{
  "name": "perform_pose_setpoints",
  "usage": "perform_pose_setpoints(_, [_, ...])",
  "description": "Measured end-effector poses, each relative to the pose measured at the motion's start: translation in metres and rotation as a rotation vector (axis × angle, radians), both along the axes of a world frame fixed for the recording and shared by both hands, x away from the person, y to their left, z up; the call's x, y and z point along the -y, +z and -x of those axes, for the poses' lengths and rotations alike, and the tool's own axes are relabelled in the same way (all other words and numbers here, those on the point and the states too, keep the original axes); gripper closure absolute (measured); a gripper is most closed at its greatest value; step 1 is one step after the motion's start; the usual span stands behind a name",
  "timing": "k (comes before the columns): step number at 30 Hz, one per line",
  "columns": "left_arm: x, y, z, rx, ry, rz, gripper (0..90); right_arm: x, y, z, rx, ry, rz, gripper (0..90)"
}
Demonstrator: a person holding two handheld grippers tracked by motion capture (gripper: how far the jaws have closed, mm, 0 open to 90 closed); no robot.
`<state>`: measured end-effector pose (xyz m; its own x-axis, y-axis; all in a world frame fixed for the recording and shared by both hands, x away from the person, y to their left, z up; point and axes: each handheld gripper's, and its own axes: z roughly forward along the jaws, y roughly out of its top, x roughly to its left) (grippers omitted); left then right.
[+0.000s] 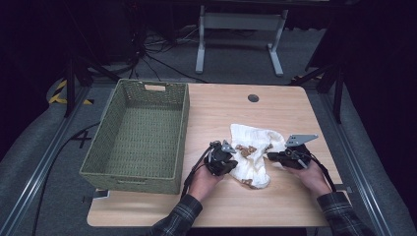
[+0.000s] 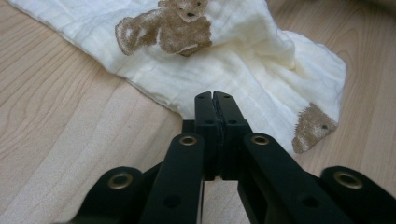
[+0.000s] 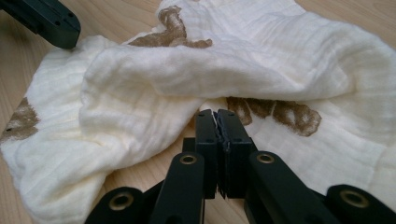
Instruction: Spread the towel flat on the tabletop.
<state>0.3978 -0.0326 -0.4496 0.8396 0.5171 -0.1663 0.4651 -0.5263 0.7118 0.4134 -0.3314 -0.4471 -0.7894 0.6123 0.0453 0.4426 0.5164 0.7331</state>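
A cream cloth (image 1: 252, 153) printed with brown bears lies crumpled on the wooden table (image 1: 216, 110), right of centre. My left gripper (image 1: 232, 161) is at the cloth's left edge. In the left gripper view its jaws are shut, tips (image 2: 215, 96) over the hem of the cloth (image 2: 252, 70), and I see no fabric drawn between them. My right gripper (image 1: 271, 156) is at the cloth's right side. Its jaws (image 3: 217, 114) are shut too, tips against a raised fold of the cloth (image 3: 224, 70). The left gripper's jaw (image 3: 44, 18) shows at the far edge.
A large green woven basket (image 1: 183, 129) stands on the table's left half with nothing visible in it. A round cable hole (image 1: 253, 98) sits near the far edge. Bare wood lies in front of and behind the cloth. Beyond the table are cables and a desk frame.
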Motion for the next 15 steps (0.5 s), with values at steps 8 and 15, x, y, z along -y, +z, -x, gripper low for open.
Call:
perform_pose_setpoints(8, [0.009, -0.011, -0.005, 0.008, -0.035, -0.021, 59.5, -0.002, -0.002, 0.000, -0.010, 0.014, 0.003, 88.3])
perform_pose_setpoints(15, [0.010, -0.013, -0.008, 0.001, -0.046, -0.042, 81.3, -0.002, -0.004, -0.001, -0.012, 0.015, 0.007, 88.3])
